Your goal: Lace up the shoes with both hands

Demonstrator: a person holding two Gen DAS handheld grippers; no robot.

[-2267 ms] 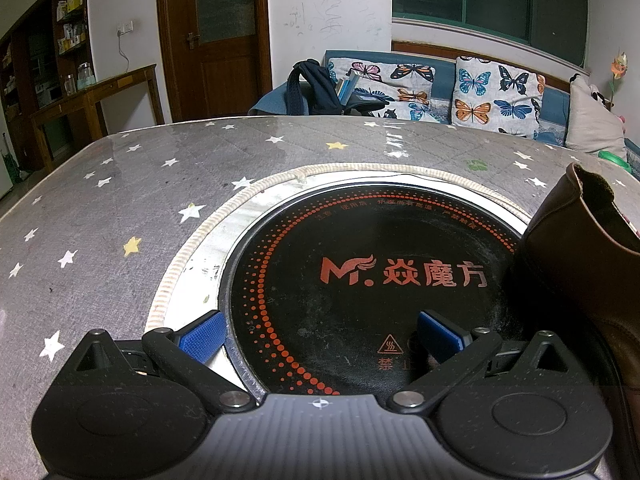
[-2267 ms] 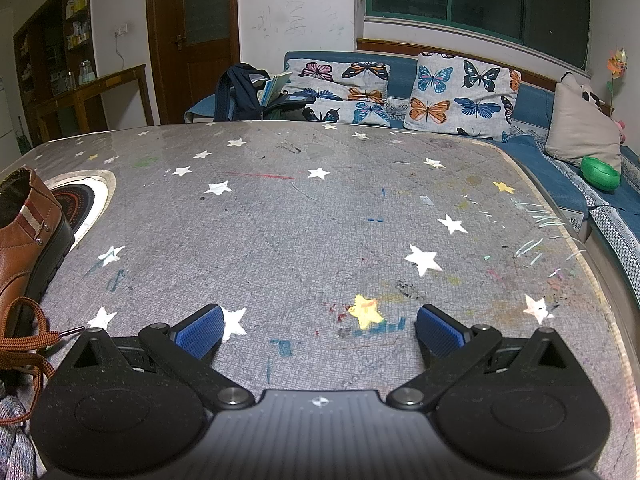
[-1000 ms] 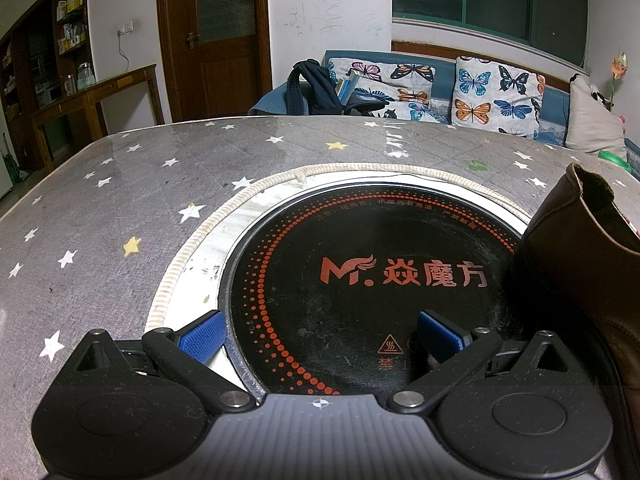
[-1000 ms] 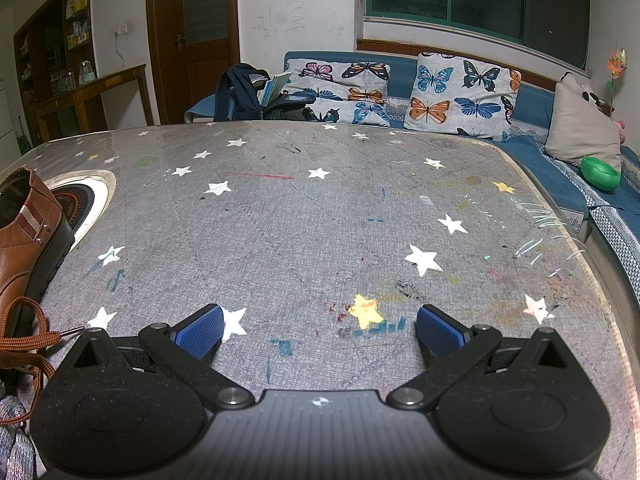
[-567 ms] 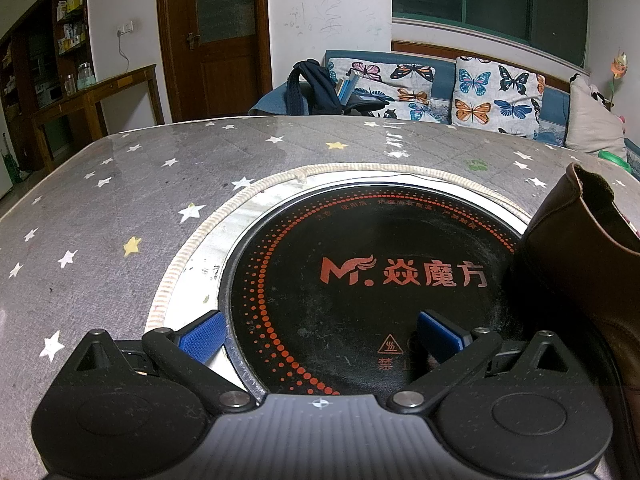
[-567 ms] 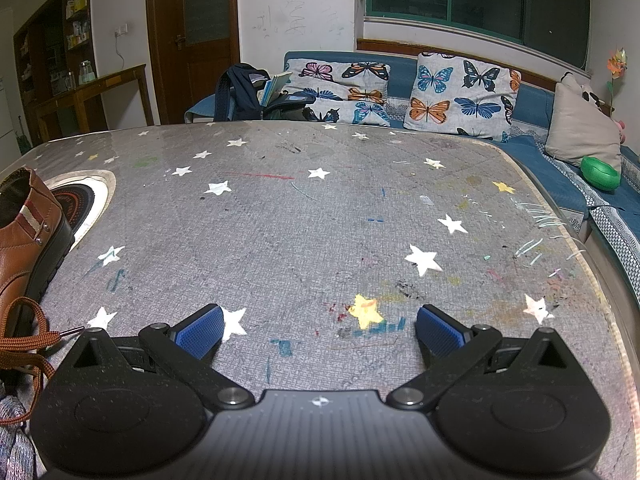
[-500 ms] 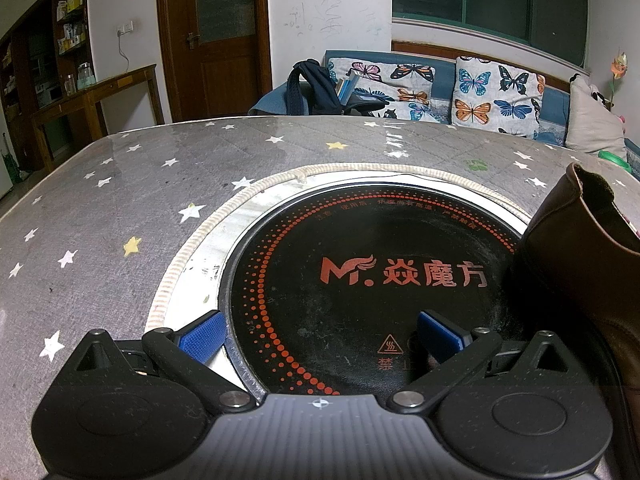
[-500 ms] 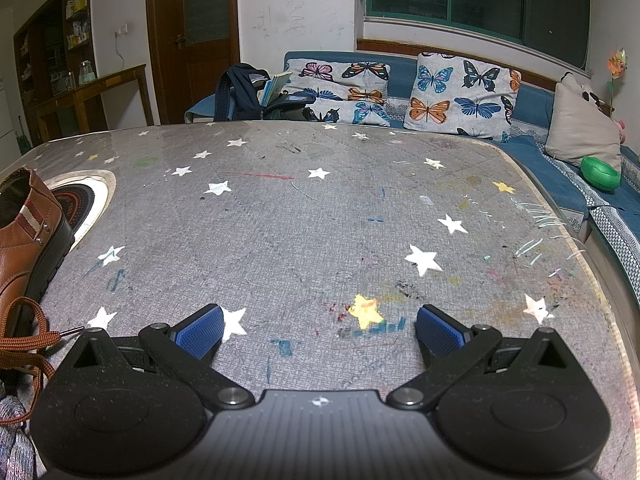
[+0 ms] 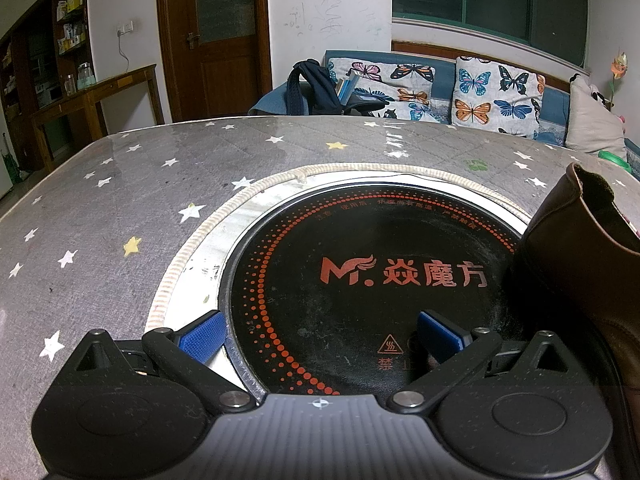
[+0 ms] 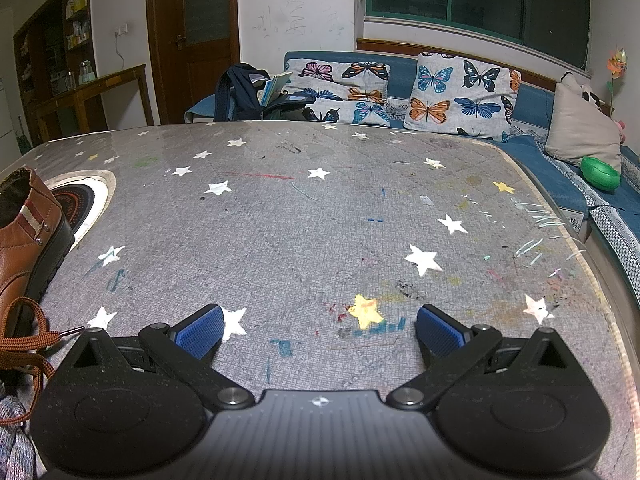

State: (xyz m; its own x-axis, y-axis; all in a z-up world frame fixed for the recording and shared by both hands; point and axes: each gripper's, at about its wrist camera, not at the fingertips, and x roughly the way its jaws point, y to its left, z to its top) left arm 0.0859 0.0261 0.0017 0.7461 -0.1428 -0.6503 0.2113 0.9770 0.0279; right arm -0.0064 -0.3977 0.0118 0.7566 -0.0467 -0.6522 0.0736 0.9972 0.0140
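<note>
One brown leather shoe [image 10: 28, 248], standing on the star-print table [image 10: 320, 216], heel on the round black hob [image 9: 360, 264]; we count one orange-brown lace [image 10: 24, 340], loose at its near end. Our left gripper [image 9: 320, 330]: jaws wide, empty, over the hob, shoe at its right. Our right gripper [image 10: 318, 326]: jaws wide, empty, over bare table, shoe at far left
</note>
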